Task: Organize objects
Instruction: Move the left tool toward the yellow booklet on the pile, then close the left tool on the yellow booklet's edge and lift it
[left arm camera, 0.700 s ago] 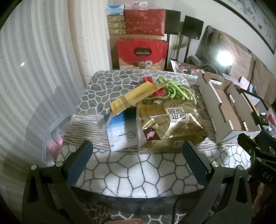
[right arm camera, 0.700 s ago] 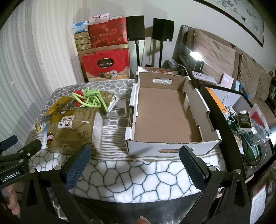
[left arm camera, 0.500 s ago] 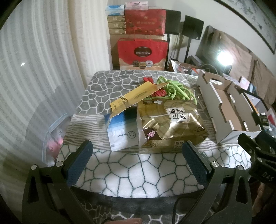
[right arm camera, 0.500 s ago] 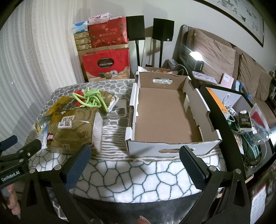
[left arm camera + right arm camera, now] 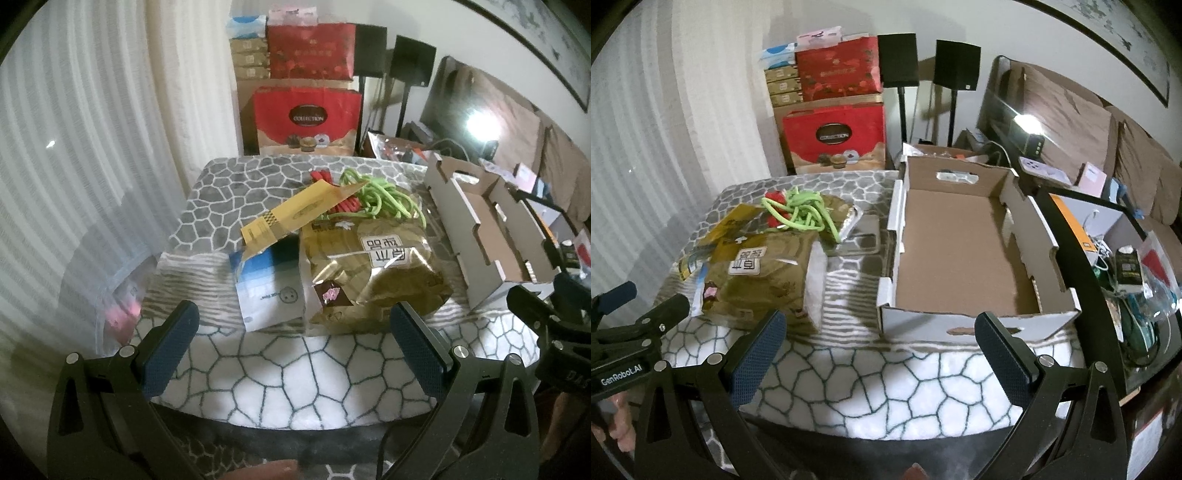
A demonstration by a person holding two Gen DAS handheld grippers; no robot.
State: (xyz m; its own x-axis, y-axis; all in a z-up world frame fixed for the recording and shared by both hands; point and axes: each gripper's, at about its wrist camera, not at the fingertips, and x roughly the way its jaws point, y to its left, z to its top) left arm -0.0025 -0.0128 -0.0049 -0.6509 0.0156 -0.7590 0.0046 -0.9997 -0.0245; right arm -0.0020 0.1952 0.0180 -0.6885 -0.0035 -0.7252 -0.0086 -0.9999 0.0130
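Observation:
A pile lies on the stone-pattern tablecloth: a gold snack bag, a blue-and-white pouch, a yellow packet, a green cord and red pieces. An empty cardboard box stands to the right of the pile. My left gripper is open and empty, just short of the pile at the table's near edge. My right gripper is open and empty in front of the box's near wall.
A silver tray lies between pile and box. Red gift boxes are stacked behind the table, with speakers on stands. A curtain hangs at the left. A cluttered side table stands at the right.

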